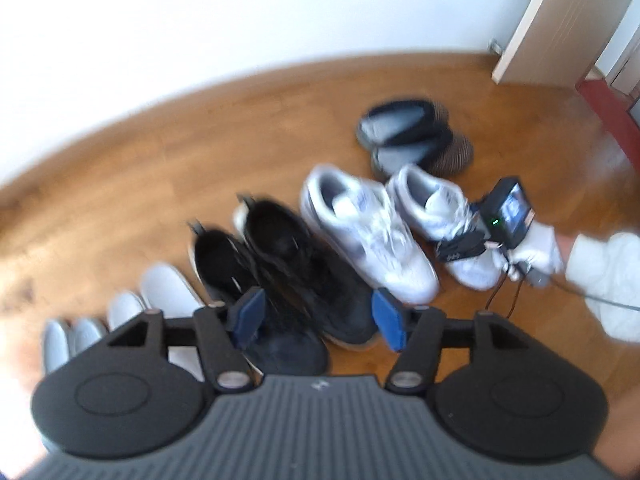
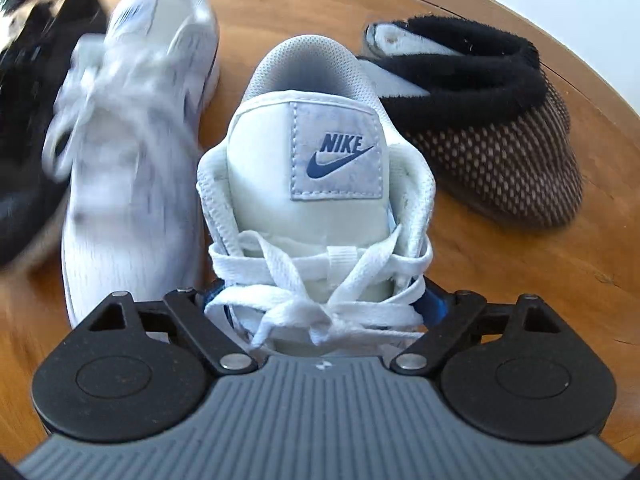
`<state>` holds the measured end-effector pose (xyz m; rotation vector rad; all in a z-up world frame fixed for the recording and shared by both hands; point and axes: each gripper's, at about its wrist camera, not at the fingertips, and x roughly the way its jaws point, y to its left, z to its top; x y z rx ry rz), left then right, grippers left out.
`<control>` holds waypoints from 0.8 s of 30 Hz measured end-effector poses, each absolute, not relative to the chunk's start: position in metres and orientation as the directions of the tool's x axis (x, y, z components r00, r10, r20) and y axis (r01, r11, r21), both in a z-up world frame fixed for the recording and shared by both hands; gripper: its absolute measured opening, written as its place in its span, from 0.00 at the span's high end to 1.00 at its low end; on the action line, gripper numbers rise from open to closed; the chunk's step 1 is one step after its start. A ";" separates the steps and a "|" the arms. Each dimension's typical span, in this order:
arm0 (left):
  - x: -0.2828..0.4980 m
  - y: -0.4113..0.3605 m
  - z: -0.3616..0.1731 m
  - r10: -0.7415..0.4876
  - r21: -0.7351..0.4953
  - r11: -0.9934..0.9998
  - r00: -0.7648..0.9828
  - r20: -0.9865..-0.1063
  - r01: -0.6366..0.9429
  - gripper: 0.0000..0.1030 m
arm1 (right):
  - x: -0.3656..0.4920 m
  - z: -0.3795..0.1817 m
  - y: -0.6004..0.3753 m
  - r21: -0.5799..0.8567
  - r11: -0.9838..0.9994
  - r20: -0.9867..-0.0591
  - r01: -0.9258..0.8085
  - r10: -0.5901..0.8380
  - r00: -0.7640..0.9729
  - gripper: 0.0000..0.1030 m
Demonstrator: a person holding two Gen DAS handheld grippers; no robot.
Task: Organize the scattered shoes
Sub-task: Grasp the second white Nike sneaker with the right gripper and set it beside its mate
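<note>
Shoes stand in a row on the wooden floor [image 1: 200, 152]. My right gripper [image 2: 324, 308] is shut on a white Nike sneaker [image 2: 316, 184] at its laced middle; it also shows in the left wrist view [image 1: 440, 216] with the gripper [image 1: 464, 246] on it. Its white mate [image 2: 132, 160] lies beside it on the left, also seen in the left wrist view [image 1: 368, 236]. My left gripper [image 1: 318, 320] is open and empty, above the toes of two black sneakers [image 1: 288, 272]. The blue pads [image 1: 388, 320] stand wide apart.
Two dark fuzzy slippers [image 1: 416, 136] lie beyond the white sneakers, near in the right wrist view [image 2: 480, 120]. Small pale grey shoes [image 1: 160, 296] sit at the row's left. A white wall [image 1: 200, 20] runs behind. A door [image 1: 540, 28] is at the far right.
</note>
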<state>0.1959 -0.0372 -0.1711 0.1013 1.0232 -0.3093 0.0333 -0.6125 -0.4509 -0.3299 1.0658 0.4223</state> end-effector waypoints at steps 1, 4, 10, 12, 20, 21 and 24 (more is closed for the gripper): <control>0.196 -0.033 -0.171 -0.208 -0.046 0.948 0.500 -0.841 0.316 0.41 | 0.040 -0.450 -0.610 -0.048 0.878 -0.892 -0.477 0.177 0.415 0.13; 0.200 -0.021 -0.170 -0.076 0.120 0.949 0.582 -0.810 0.291 0.41 | 0.058 -0.449 -0.600 -0.044 0.877 -0.899 -0.478 0.174 0.401 0.13; 0.190 0.028 -0.169 -0.012 0.115 0.979 0.613 -0.790 0.169 0.38 | 0.074 -0.443 -0.578 0.012 0.869 -0.923 -0.494 0.200 0.328 0.14; 0.185 0.043 -0.175 -0.009 0.093 0.986 0.603 -0.798 0.138 0.38 | 0.071 -0.441 -0.571 0.036 0.869 -0.924 -0.493 0.217 0.314 0.15; 0.183 0.066 -0.198 -0.016 0.032 0.996 0.543 -0.840 0.079 0.38 | 0.044 -0.439 -0.551 0.059 0.918 -0.940 -0.393 0.183 0.287 0.14; 0.184 0.066 -0.200 -0.021 0.018 0.997 0.531 -0.847 0.068 0.38 | 0.042 -0.438 -0.550 0.057 0.917 -0.942 -0.394 0.180 0.284 0.14; 0.182 0.070 -0.195 -0.031 0.006 0.998 0.527 -0.849 0.068 0.38 | 0.035 -0.435 -0.540 0.053 0.914 -0.948 -0.402 0.173 0.267 0.14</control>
